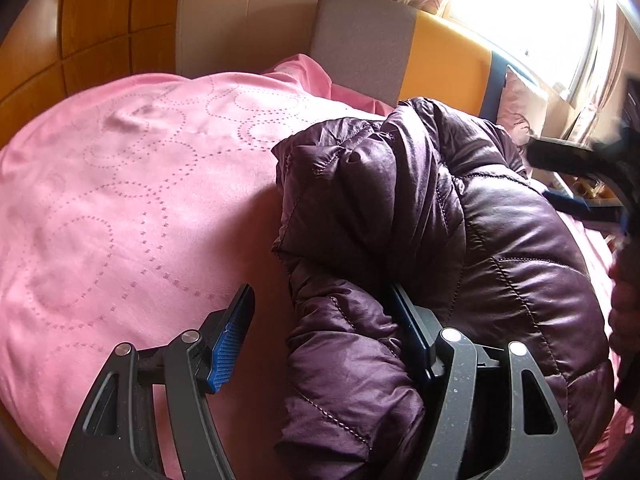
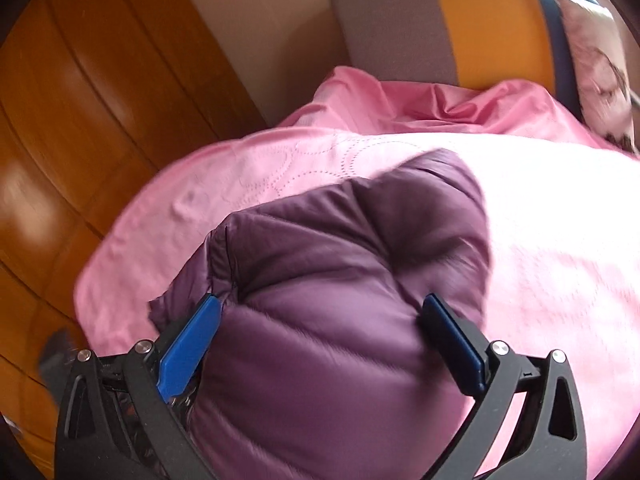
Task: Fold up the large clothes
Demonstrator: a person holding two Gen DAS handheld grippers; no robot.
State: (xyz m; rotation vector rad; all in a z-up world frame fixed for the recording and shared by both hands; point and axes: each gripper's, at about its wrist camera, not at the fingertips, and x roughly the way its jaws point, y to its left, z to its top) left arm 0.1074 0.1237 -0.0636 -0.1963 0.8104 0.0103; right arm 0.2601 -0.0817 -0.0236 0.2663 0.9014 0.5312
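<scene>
- A dark purple quilted jacket (image 1: 460,216) is seen bunched in a heap on the pink bedspread (image 1: 120,200), on the side of the bed nearer the window (image 1: 532,12)
- Left gripper (image 1: 324,332): fingers are spread wide apart; a puffy fold of the jacket is seen between them, pressed against the right-hand blue pad (image 1: 408,332), while the left-hand pad is held clear of the fabric over the bedspread (nothing is clamped)
- Right gripper (image 2: 320,340): fingers are also held wide apart, with a thick padded section of the jacket (image 2: 340,300) bulging between them; both blue pads (image 2: 188,352) are touched by the fabric, but whether it is actually gripped cannot be told
- In the right wrist view the jacket is lifted toward the camera, with the bedspread (image 2: 560,240) behind and below it
- A headboard with grey and yellow panels (image 1: 400,44) is seen beyond the jacket; wooden panelling (image 1: 100,20) is seen past the far edge of the bedspread
- A blurred dark shape at the right edge of the left wrist view, beside the jacket, cannot be identified
</scene>
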